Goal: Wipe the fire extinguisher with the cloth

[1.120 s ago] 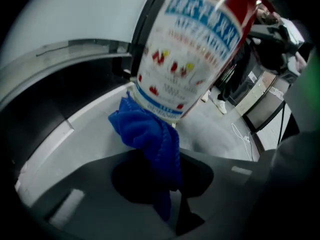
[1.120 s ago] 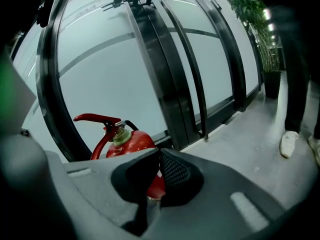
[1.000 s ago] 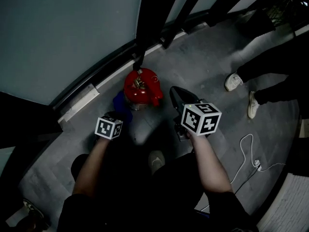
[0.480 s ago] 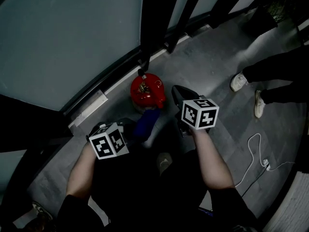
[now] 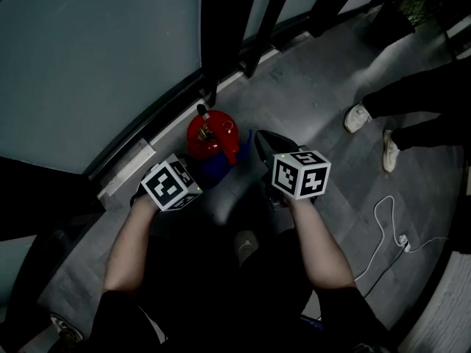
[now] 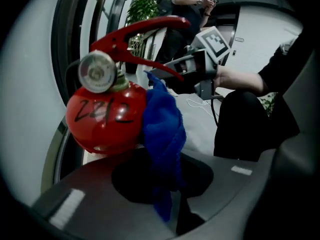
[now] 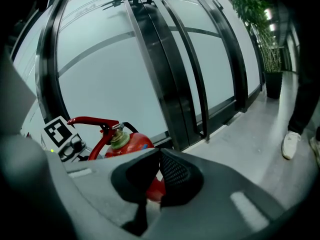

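A red fire extinguisher point(image 5: 208, 134) stands on the grey floor close to the glass wall; its gauge and lever point(image 6: 135, 31) show in the left gripper view. A blue cloth point(image 6: 162, 129) hangs from my left gripper point(image 6: 167, 204), which is shut on it, and the cloth lies against the right side of the extinguisher body point(image 6: 102, 119). In the head view the cloth point(image 5: 221, 165) sits between the extinguisher and my left gripper point(image 5: 199, 173). My right gripper point(image 5: 261, 141) hovers just right of the extinguisher, shut with nothing in it; the extinguisher point(image 7: 131, 143) shows beyond its jaws.
A glass wall point(image 5: 96, 57) with dark frames point(image 5: 221, 28) runs behind the extinguisher. A bystander's legs and white shoes point(image 5: 359, 117) stand at the right. A white cable point(image 5: 379, 223) with a plug lies on the floor. A potted plant point(image 7: 274, 59) stands farther along.
My left gripper has carried the cloth from the extinguisher's left side round to its near right side. The right gripper has hardly moved.
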